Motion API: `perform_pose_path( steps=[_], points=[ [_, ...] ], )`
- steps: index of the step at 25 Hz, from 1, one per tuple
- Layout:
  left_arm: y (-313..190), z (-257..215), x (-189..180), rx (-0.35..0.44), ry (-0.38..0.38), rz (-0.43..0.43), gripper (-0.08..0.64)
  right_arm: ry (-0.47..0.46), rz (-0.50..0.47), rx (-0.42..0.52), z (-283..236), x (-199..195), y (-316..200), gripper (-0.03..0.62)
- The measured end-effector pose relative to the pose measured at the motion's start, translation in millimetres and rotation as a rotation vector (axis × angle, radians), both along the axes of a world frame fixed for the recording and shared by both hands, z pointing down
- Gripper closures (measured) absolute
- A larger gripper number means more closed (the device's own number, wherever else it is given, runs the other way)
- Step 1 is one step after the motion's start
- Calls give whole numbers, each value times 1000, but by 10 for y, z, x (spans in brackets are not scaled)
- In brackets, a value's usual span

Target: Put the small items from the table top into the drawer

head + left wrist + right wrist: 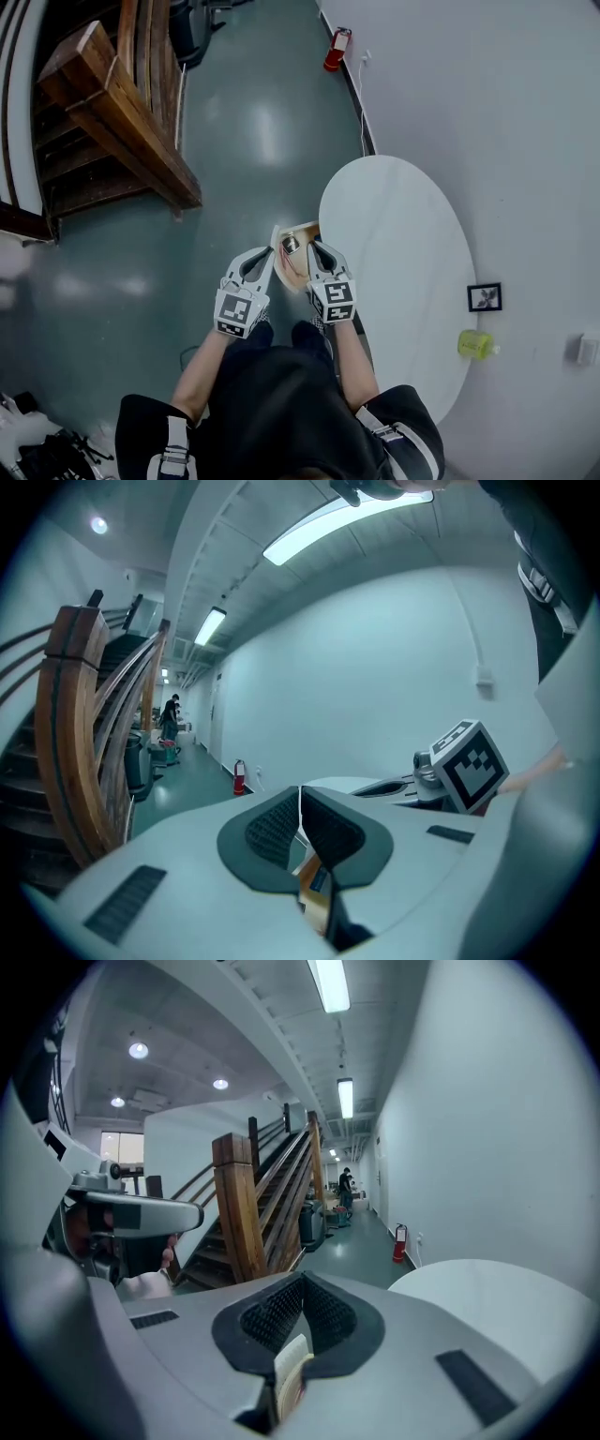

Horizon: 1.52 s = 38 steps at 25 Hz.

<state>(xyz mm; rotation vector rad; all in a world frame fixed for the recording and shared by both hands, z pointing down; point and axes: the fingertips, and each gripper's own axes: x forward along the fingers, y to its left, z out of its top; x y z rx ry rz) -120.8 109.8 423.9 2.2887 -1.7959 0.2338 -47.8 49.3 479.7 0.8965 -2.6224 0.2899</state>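
Note:
A small open book with pale pages hangs in the air beside the left edge of the white oval table. My left gripper is shut on a thin white leaf of it, and the book's orange and blue edge shows below the pads. From the other side, my right gripper is shut on the book's page block. In the gripper views the left gripper and the right gripper both show their pads together. On the table's right side lie a small black-framed picture and a yellow-green bottle.
A wooden staircase fills the upper left. A red fire extinguisher stands by the wall, with a cable running along it. Dark bags lie at the lower left. People stand far down the corridor.

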Motion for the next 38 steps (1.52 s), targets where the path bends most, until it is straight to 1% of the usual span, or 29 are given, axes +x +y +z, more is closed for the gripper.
perform_pose_path(
  steps=[4, 12, 18, 24, 28, 38],
  points=[
    [15, -204, 15, 41, -10, 24, 537, -28, 37, 28, -253, 83, 58, 561],
    [105, -411, -29, 69, -50, 57, 535, -43, 91, 116, -629, 273, 252, 561],
    [176, -467, -66, 89, -50, 79, 535, -78, 150, 151, -867, 498, 382, 561],
    [255, -572, -112, 125, -48, 93, 536, -77, 192, 155, -928, 639, 533, 561],
    [266, -584, -129, 126, -46, 100, 537, -73, 226, 147, -853, 696, 563, 561],
    [272, -551, -169, 119, -44, 109, 537, -78, 225, 165, -889, 588, 580, 561]
  ],
)
